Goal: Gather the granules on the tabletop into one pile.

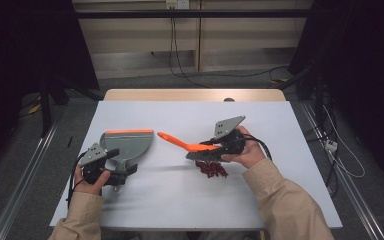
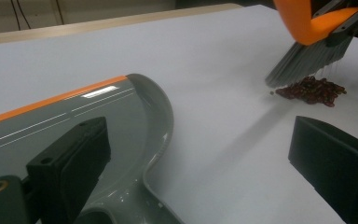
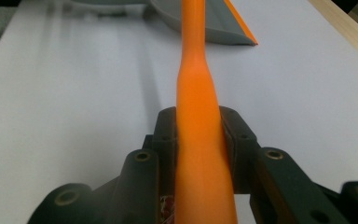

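Observation:
A grey dustpan [image 1: 127, 145] with an orange lip lies flat at the left of the white table; it also shows as the dustpan [image 2: 74, 121] close up and the dustpan [image 3: 205, 28] far off. My left gripper [image 1: 112, 171] sits at its handle end, and the left gripper [image 2: 200, 140] has its jaws wide apart, one over the pan and one over bare table. My right gripper [image 1: 214, 148] is shut on the orange brush [image 1: 185, 145]; the brush handle [image 3: 198, 140] runs between its pads. The grey bristles [image 2: 307, 58] hang just above a small pile of red beans [image 1: 211, 169], the same beans [image 2: 312, 91].
The white table top [image 1: 180, 200] lies on a wooden table whose edge [image 1: 195, 95] shows at the back. Cables run over the floor behind and to the right of the table. Bare surface separates the dustpan from the beans.

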